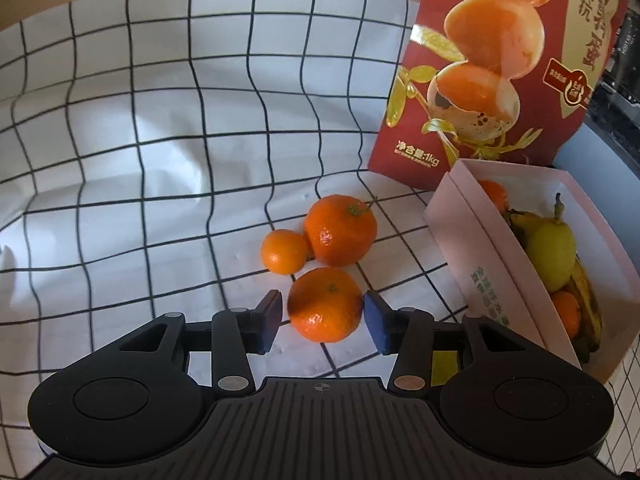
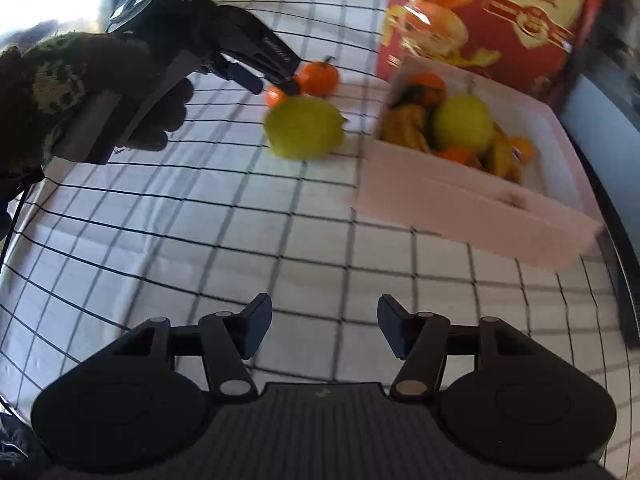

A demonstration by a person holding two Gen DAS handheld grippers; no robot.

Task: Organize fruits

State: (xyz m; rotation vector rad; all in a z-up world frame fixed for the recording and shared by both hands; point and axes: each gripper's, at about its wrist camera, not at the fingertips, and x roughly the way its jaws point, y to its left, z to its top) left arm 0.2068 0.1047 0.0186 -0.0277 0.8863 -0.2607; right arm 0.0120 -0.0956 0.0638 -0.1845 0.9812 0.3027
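Three oranges lie on the checked cloth in the left wrist view: a big stemmed one (image 1: 340,230), a small one (image 1: 285,251) and a nearer one (image 1: 325,312). My left gripper (image 1: 324,308) is open and straddles the nearer orange; its right pad sits right at the skin and a thin gap shows at the left pad. The right wrist view shows the left gripper (image 2: 268,82) above the oranges, just behind a yellow-green fruit (image 2: 304,126) on the cloth. My right gripper (image 2: 324,328) stands open over bare cloth with nothing between its fingers.
A pink open box (image 1: 472,248) (image 2: 460,208) at the right holds a yellow-green fruit (image 1: 550,256), bananas and oranges. Behind it stands a red carton (image 1: 480,80) (image 2: 520,20). A gloved hand (image 2: 60,80) holds the left gripper. The cloth (image 1: 160,140) is wrinkled.
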